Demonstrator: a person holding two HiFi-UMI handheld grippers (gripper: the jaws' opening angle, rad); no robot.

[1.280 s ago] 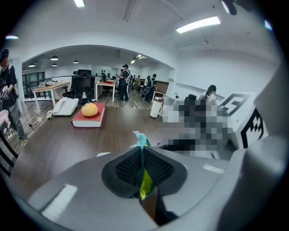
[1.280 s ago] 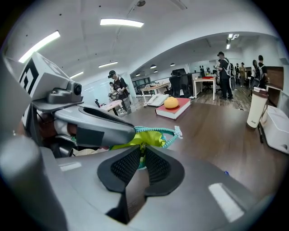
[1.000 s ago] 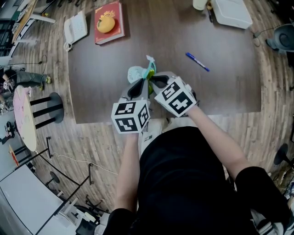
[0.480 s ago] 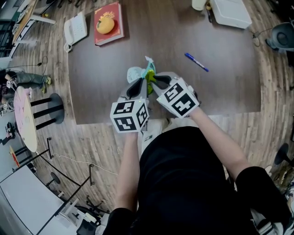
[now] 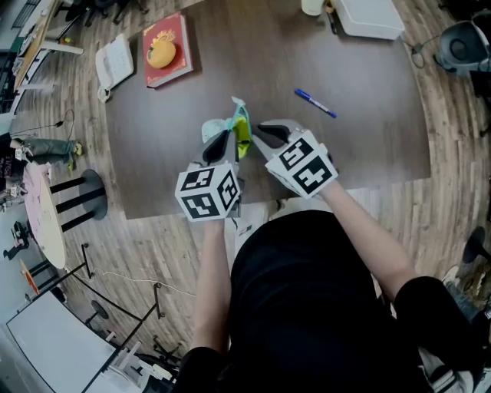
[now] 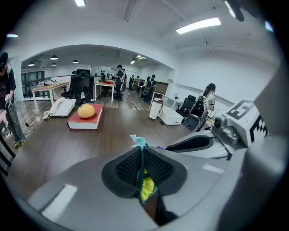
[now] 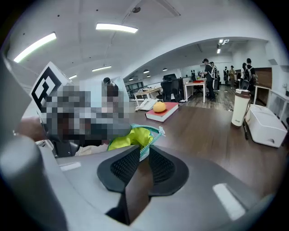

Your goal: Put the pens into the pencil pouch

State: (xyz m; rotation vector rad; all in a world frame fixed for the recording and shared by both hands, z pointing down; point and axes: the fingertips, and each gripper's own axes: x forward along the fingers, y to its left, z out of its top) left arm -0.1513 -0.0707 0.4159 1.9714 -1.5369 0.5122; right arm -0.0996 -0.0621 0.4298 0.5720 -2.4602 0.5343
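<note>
A teal pencil pouch (image 5: 238, 129) with a yellow-green lining is held just above the dark table between both grippers. My left gripper (image 5: 228, 137) is shut on one side of its zipper edge; in the left gripper view the teal zip and lining (image 6: 146, 187) sit pinched between the pads. My right gripper (image 5: 258, 129) grips the opposite rim, and in the right gripper view the pouch (image 7: 133, 137) shows its mouth spread, with the zip edge running into the jaws. A blue pen (image 5: 314, 103) lies on the table to the right, beyond the right gripper.
A red book with an orange ball (image 5: 163, 50) and a white phone (image 5: 113, 63) lie at the table's far left. A white box (image 5: 368, 17) and a cup (image 5: 311, 6) stand at the far right. The table's near edge (image 5: 153, 209) is close to the person.
My right gripper has drawn a little to the right with the pouch rim, and more green lining shows. The left gripper has stayed put. The head camera has shifted.
</note>
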